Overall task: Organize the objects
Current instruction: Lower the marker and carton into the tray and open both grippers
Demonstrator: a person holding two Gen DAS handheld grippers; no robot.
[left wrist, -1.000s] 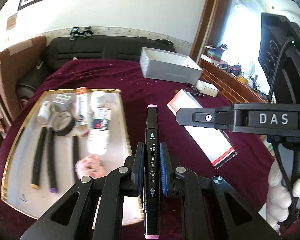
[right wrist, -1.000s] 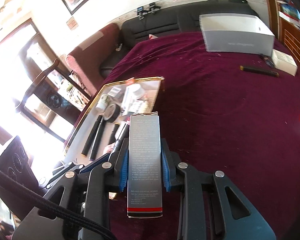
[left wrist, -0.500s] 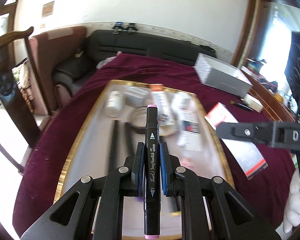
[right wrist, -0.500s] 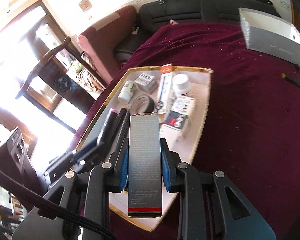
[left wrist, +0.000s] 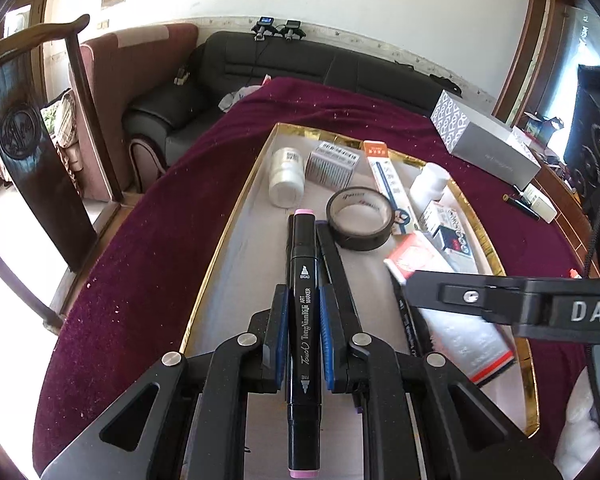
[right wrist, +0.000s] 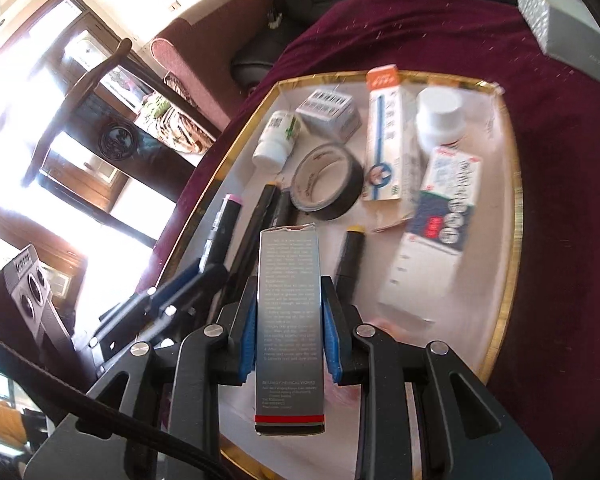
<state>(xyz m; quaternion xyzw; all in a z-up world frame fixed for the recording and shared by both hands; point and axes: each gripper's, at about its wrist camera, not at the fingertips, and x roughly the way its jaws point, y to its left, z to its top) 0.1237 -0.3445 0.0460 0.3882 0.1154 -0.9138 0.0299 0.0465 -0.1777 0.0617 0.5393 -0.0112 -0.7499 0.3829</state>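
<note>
You are holding both grippers over the gold-rimmed tray (left wrist: 236, 216), which is sitting on the maroon tablecloth (left wrist: 148, 240). Your left gripper (left wrist: 303, 334) is clenching a black art marker (left wrist: 304, 320) with pink end caps; the blue pads are pressing on its barrel at lower centre of the left view, and the marker is running straight up the frame above two more black markers (left wrist: 332, 256) lying in the tray. Your right gripper (right wrist: 289, 332) is grasping a tall silver box (right wrist: 290, 320) with a red stripe near its bottom edge, pinched on both long sides at lower centre of the right view. In the left view that same box is showing at right centre, under the other gripper's black finger.

In the tray, a roll of black tape (left wrist: 359, 219) is lying at centre, with a white bottle (left wrist: 286, 178) and a small barcode-printed box (left wrist: 332, 162) toward the upper left of it. A long orange-topped carton (right wrist: 384, 136), a white-capped jar (right wrist: 439, 116) and a white and blue carton (right wrist: 440, 232) are lying to the right; the last is blurred, so its print is perhaps unreadable. A grey box (left wrist: 484, 144) is resting on the cloth at upper right, well apart from the tray.
</note>
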